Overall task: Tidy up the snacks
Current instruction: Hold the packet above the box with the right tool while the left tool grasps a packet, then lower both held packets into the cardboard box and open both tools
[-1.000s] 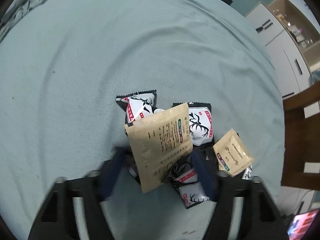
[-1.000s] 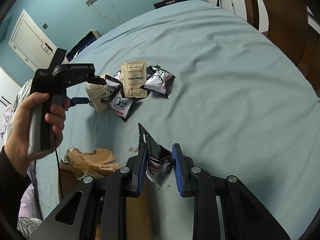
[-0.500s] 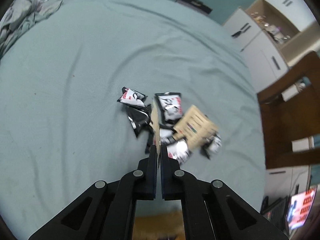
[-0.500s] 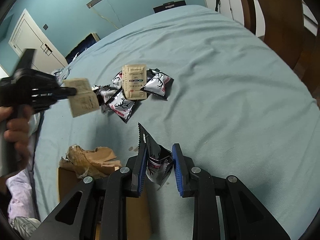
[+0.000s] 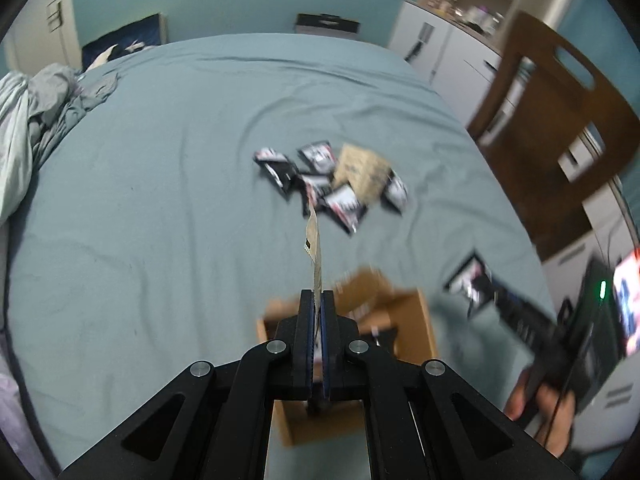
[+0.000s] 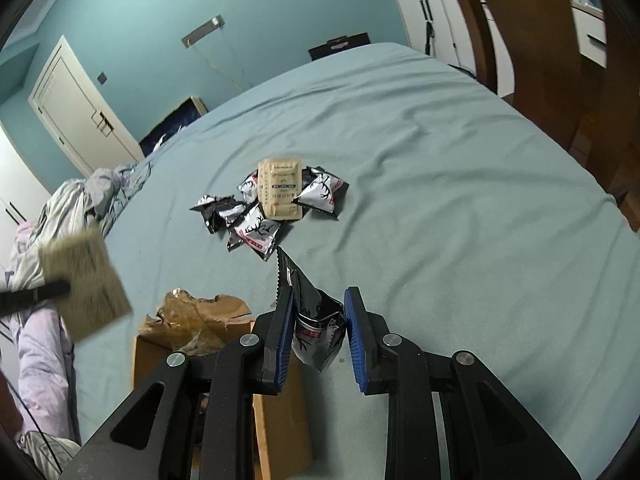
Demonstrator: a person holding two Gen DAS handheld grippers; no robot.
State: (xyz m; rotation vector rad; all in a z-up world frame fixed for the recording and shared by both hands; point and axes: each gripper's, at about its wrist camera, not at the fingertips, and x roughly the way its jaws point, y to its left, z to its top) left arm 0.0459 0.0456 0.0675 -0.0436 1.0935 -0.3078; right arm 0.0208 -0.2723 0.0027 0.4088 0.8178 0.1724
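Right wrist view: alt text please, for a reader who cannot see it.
The right gripper holds a black snack packet above a teal bedsheet, beside an open cardboard box. Farther off lies a pile of packets with a tan sachet on top. At far left, the left gripper holds another, blurred tan sachet.

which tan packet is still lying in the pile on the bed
The tan packet on top of the black-and-white snacks; the other tan packet is pinched in the left gripper.
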